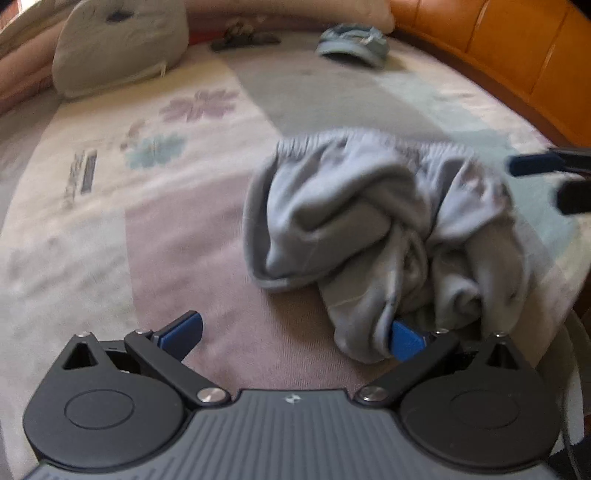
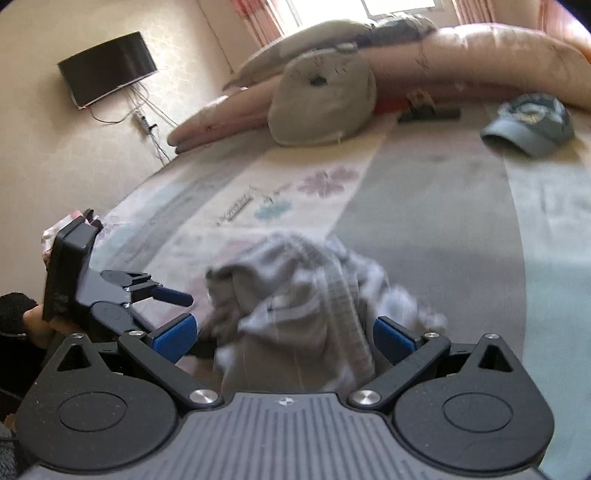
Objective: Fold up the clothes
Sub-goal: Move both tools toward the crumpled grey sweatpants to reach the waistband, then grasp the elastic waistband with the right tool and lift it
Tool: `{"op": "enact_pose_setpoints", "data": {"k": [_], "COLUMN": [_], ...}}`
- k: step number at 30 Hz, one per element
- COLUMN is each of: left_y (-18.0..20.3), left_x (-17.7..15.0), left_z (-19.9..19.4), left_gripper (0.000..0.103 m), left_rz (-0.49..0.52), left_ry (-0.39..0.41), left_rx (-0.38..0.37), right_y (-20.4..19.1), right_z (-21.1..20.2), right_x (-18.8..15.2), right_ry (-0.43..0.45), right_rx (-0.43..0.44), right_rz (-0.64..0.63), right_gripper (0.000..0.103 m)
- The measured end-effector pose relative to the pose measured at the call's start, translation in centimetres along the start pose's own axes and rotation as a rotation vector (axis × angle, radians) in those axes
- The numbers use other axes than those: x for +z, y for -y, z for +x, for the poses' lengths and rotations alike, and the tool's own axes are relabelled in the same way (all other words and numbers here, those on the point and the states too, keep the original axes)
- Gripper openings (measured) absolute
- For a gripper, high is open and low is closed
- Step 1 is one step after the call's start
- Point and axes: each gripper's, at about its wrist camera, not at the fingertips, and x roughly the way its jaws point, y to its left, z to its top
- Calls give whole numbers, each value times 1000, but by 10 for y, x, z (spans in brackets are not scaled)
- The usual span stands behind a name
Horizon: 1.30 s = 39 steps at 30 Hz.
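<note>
Left wrist view: bed (image 1: 184,229) spread wide, crumpled grey garment (image 1: 369,229) right of centre. Left gripper (image 1: 291,334) low, jaws wide apart, right pad touching cloth. Right gripper (image 2: 282,334) spread, garment bunched between pads. Right view alone shows wall TV (image 2: 107,68).

place: home bedroom | we saw a bed (image 2: 424,192) with flowered sheet, pillow (image 2: 321,103), rolled quilt (image 2: 480,62) | wall-mounted TV (image 2: 107,68) | curtained window (image 2: 369,9)
</note>
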Motion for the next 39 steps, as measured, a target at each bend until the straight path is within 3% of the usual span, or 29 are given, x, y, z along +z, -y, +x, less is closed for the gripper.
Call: {"op": "enact_pose_setpoints", "data": {"k": [6, 11, 18, 21, 28, 31, 36, 39], "left_y": [-5, -9, -11, -13, -17, -19, -21, -20], "left_x": [2, -3, -7, -9, -17, -20, -22, -21], "left_z": [-12, -6, -5, -5, -11, -12, -10, -10], "left_gripper": [102, 102, 102, 102, 102, 102, 102, 102], "left_rz": [-35, -70, -75, -83, -101, -104, -109, -110], "left_ry": [49, 43, 58, 62, 64, 60, 54, 58], "left_rx": [-30, -45, -64, -68, -63, -63, -65, -70], "right_y": [17, 19, -25, -31, 11, 25, 34, 41], "right_z": [38, 64, 31, 36, 94, 101, 85, 84], "right_x": [28, 27, 19, 26, 38, 37, 46, 45], "right_ry": [-60, -164, -112, -128, -281, -306, -289, -297], "right_rx": [69, 66, 119, 144, 160, 189, 199, 151], "right_rz": [12, 45, -49, -84, 40, 92, 107, 125], "right_gripper": [103, 103, 103, 103, 103, 102, 74, 44]}}
